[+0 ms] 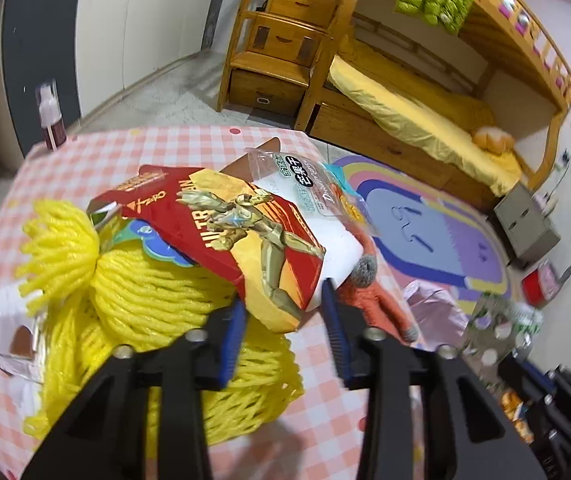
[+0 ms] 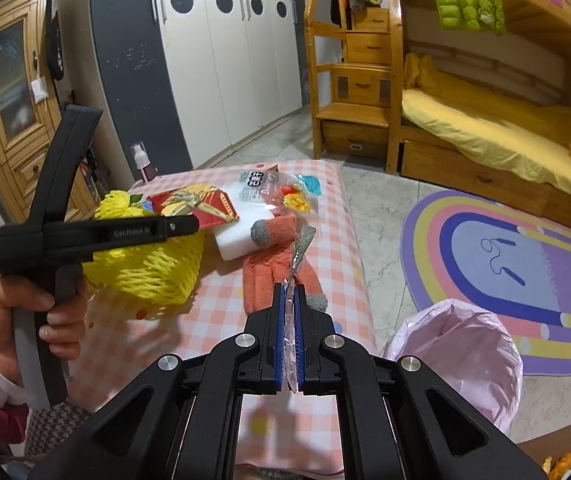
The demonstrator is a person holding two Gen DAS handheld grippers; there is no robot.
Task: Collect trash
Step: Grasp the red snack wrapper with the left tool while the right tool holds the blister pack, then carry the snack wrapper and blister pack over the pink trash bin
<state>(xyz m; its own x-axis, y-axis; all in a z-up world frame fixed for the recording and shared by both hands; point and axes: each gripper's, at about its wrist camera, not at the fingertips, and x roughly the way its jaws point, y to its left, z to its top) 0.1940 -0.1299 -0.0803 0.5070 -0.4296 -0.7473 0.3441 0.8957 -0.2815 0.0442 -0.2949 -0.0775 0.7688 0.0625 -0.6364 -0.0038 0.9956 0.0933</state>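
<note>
Left wrist view: the left gripper [image 1: 283, 292] points down at a heap on the pink checked table [image 1: 97, 152]. Its blue pads [image 1: 232, 340] stand apart, on either side of the lower corner of a red and gold wrapper [image 1: 245, 236]; whether they press on it cannot be told. The wrapper lies on top of yellow foam netting [image 1: 157, 304], with a white foam block [image 1: 325, 236] and a clear snack bag [image 1: 305, 184] just behind it and an orange glove [image 1: 373, 304] to the right of the pads.

Right wrist view: the right gripper [image 2: 291, 292] is clenched on a thin silvery wrapper strip [image 2: 301, 248], which rises from between the jaws over the orange glove [image 2: 273, 264]. A pink-lined bin [image 2: 461, 356] stands on the floor to the right, just beside the table [image 2: 325, 280] edge. At the left, a hand [image 2: 33, 320] grips the handle of the left gripper [image 2: 181, 227], which reaches towards the red and gold wrapper [image 2: 197, 204] on the yellow foam netting [image 2: 153, 268].
</note>
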